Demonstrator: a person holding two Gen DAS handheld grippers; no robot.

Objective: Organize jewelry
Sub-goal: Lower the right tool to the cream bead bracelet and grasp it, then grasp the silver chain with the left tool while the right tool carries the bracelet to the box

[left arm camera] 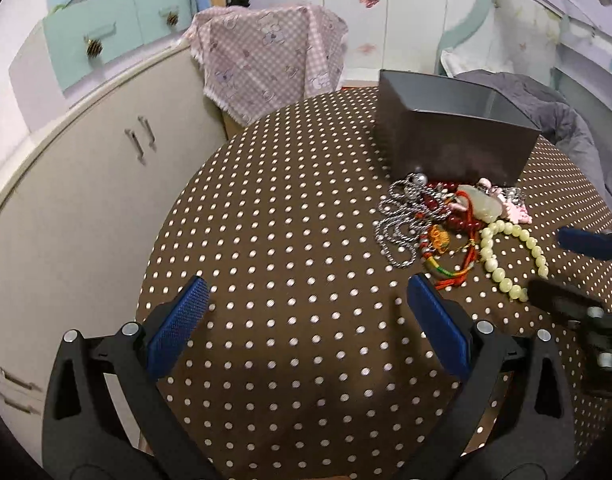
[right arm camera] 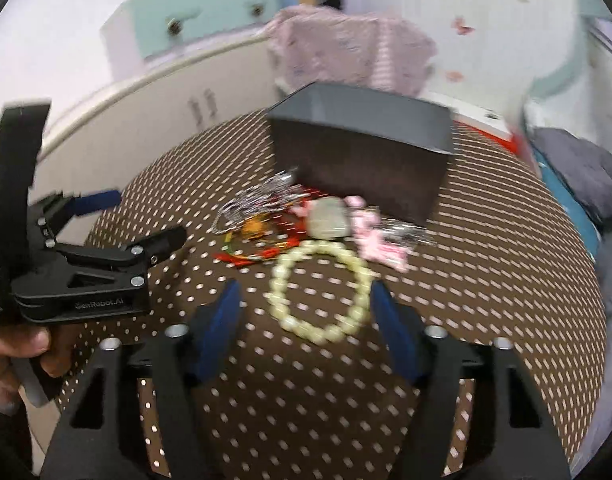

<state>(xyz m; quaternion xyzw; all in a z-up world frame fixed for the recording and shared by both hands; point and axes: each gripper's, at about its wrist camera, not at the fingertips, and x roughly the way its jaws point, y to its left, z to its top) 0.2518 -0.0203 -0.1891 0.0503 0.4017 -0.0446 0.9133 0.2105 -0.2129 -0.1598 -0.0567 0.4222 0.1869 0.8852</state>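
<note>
A heap of jewelry lies on the polka-dot table [left arm camera: 290,240] in front of a dark grey open box [left arm camera: 453,136]. It holds a pale green bead bracelet [left arm camera: 505,256], a silver chain [left arm camera: 401,224], red beads and red cord [left arm camera: 453,220], a jade pendant [left arm camera: 481,204] and pink pieces [left arm camera: 513,210]. My left gripper [left arm camera: 306,300] is open and empty, left of the heap. My right gripper [right arm camera: 306,300] is open, its blue pads on either side of the bead bracelet [right arm camera: 317,292], just above it. The box [right arm camera: 361,152] stands behind the heap.
A chair draped in pink checked cloth [left arm camera: 266,56] stands behind the table. A cream cabinet [left arm camera: 66,184] is to the left, and grey bedding [left arm camera: 561,120] to the right. The left gripper also shows in the right wrist view [right arm camera: 118,220], at the table's left edge.
</note>
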